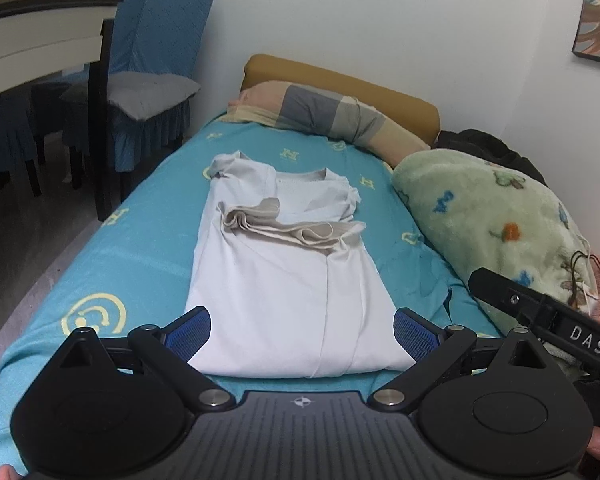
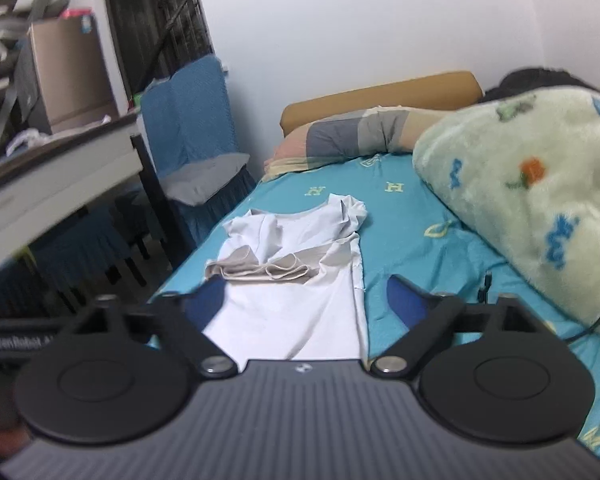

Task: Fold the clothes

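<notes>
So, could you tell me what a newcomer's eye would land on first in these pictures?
Probably the pale shirt, lying flat mid-bed with its sides folded in and beige cuffs crossed over its chest, on the bright turquoise sheet. Next, the fluffy green blanket heaped along the wall side. Both the left gripper and right gripper are open and empty at the shirt's near end.

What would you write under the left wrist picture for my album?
Open left gripper hovering at the hem of a half-folded white shirt on a turquoise bed sheet.
</notes>
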Motion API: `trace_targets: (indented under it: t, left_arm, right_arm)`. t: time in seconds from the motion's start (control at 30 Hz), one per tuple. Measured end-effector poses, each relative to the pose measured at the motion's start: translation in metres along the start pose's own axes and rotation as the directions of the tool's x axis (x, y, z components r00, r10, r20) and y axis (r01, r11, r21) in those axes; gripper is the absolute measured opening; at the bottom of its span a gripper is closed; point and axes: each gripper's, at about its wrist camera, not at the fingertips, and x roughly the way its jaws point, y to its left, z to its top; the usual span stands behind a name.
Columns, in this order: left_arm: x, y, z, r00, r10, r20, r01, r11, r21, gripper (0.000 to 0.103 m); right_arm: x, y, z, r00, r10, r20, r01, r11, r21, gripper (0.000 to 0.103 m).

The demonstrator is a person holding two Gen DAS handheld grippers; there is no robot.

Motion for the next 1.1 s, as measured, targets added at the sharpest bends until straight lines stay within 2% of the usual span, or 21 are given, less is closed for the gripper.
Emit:
trace_targets:
  t: [0.17,0.33,0.4,0.5,0.63,0.73,0.83,0.9,0.93,1.03,1.1]
  left_arm:
    - [0.008,0.002,-0.002,0.999,-0.009,-0.040,0.008,0.999,-0.033,0.099]
    - [0.016,0.007,-0.004,0.997,-0.024,-0.079,0.018,0.997,-0.080,0.099]
    - [0.023,0.012,-0.005,0.991,-0.055,-0.120,0.039,0.990,-0.134,0.099]
    - [0.036,0.023,-0.008,0.977,-0.103,-0.188,0.058,0.971,-0.232,0.098]
    - [0.043,0.035,-0.011,0.972,-0.101,-0.214,0.033,0.953,-0.303,0.098]
    - [0.044,0.039,-0.010,0.972,-0.088,-0.217,0.015,0.949,-0.314,0.098]
    - [0.043,0.040,-0.010,0.973,-0.100,-0.209,0.027,0.945,-0.326,0.098]
    - [0.042,0.039,-0.009,0.973,-0.110,-0.203,0.037,0.942,-0.333,0.098]
    - [0.042,0.039,-0.009,0.973,-0.115,-0.202,0.042,0.941,-0.335,0.098]
    - [0.043,0.035,-0.009,0.971,-0.129,-0.201,0.059,0.944,-0.325,0.098]
    - [0.046,0.035,-0.012,0.964,-0.164,-0.207,0.084,0.933,-0.351,0.097]
  right_arm:
    - [0.006,-0.007,-0.005,0.999,-0.013,-0.049,0.016,0.998,0.059,0.094]
    - [0.016,-0.019,-0.012,0.992,0.035,-0.117,-0.014,0.984,0.179,0.094]
    - [0.020,-0.027,-0.016,0.987,0.073,-0.146,-0.034,0.966,0.258,0.094]
    - [0.032,-0.046,-0.029,0.969,0.154,-0.193,-0.058,0.901,0.430,0.093]
    - [0.041,-0.063,-0.049,0.948,0.236,-0.216,-0.058,0.792,0.608,0.093]
    - [0.047,-0.073,-0.063,0.925,0.327,-0.193,-0.080,0.665,0.743,0.092]
    - [0.053,-0.081,-0.077,0.914,0.364,-0.182,-0.059,0.561,0.825,0.092]
    - [0.057,-0.086,-0.087,0.907,0.384,-0.173,-0.041,0.490,0.871,0.086]
    - [0.058,-0.087,-0.088,0.906,0.384,-0.177,-0.032,0.478,0.878,0.074]
    - [0.063,-0.087,-0.089,0.908,0.376,-0.185,-0.016,0.472,0.881,0.073]
    - [0.068,-0.087,-0.090,0.909,0.366,-0.198,0.001,0.475,0.880,0.072]
